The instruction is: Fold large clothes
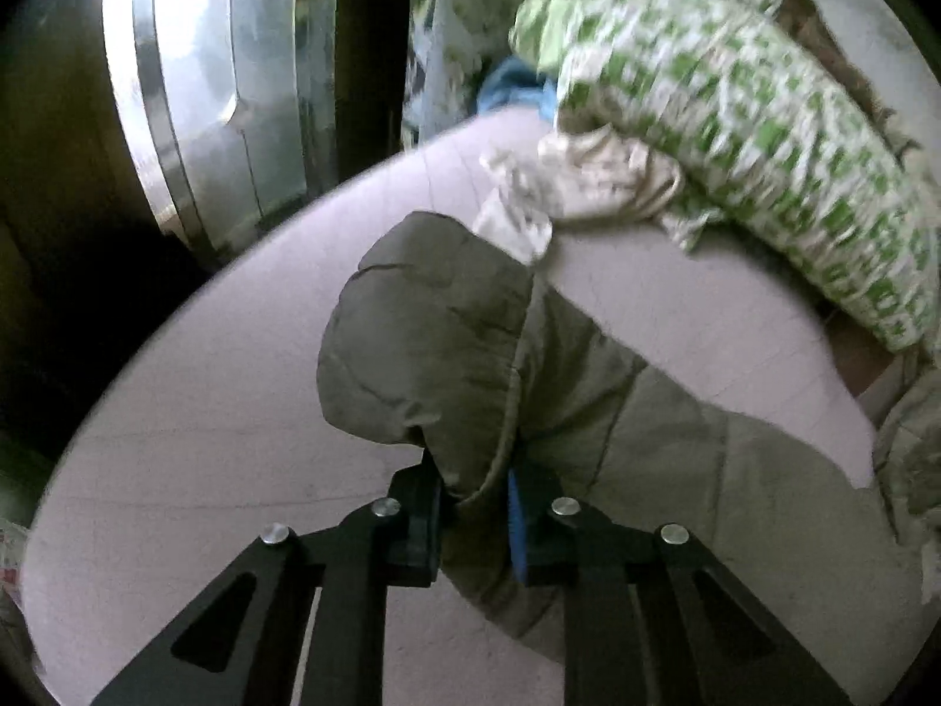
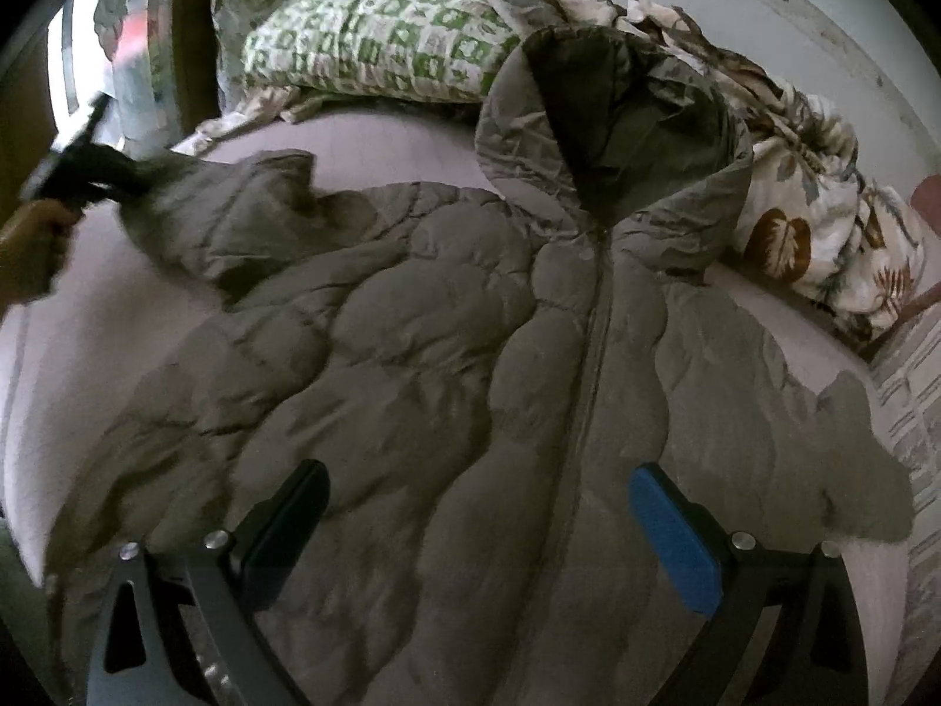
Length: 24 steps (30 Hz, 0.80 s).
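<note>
Right wrist view: an olive-grey quilted, hooded puffer jacket (image 2: 447,365) is seen spread front-up on a bed with a pale lilac sheet (image 2: 376,135), hood toward the pillows and zip closed. The right gripper (image 2: 476,535) is held above its lower front, jaws wide apart with nothing between them. In the left wrist view, the left gripper (image 1: 476,523) is clamped on the cuff end of one sleeve (image 1: 423,341), the jaws nearly closed on the padded cloth.

The jacket is judged soft, bulky and light, with a slick shell that may slip and spring back when folded; seams, cuffs and the hem are likely the firmest places for a hold, since a thick pinch of filling would be hard to keep.

A green-and-white patterned pillow (image 2: 376,41) and a crumpled leaf-print blanket (image 2: 817,223) are crowded against the hood, so little free sheet is left there. A small pale rag (image 1: 582,182), blurred and possibly a garment, lies beside the pillow, near the sleeve.
</note>
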### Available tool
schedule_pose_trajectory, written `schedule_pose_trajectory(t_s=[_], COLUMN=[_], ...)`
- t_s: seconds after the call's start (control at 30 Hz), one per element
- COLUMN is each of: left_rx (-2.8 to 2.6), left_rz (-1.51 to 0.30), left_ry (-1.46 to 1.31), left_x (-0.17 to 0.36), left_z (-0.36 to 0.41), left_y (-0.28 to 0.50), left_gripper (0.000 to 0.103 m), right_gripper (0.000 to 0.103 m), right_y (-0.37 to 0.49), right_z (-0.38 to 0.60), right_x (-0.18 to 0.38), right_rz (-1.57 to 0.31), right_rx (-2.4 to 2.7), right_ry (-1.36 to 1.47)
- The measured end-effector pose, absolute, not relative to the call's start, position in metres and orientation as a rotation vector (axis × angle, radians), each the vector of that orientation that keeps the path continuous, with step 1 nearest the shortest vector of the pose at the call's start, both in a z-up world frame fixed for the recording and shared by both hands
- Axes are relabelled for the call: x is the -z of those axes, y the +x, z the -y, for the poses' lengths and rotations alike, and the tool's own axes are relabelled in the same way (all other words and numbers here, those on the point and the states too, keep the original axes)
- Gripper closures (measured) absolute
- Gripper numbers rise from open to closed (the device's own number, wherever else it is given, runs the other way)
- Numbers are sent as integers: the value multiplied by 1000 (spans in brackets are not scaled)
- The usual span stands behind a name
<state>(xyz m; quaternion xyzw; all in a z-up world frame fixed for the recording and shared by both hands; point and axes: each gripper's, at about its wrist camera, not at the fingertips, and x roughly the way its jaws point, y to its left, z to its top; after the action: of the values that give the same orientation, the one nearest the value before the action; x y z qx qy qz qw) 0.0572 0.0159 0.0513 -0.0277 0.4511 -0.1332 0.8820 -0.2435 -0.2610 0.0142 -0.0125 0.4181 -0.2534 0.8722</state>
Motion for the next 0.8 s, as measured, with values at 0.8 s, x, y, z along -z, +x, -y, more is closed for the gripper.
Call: schedule_pose_trajectory(t_s=[0.8], left_rx=[422], left_rz=[-652], left_ry=[152], left_x=[-181], left_z=[-4], left_y=[-60], left_gripper=[85], right_gripper=[0], right_y=[-74], right_z=[302], right_x=[-3], right_rz=[-915], right_rx=[449], right_ry=[83])
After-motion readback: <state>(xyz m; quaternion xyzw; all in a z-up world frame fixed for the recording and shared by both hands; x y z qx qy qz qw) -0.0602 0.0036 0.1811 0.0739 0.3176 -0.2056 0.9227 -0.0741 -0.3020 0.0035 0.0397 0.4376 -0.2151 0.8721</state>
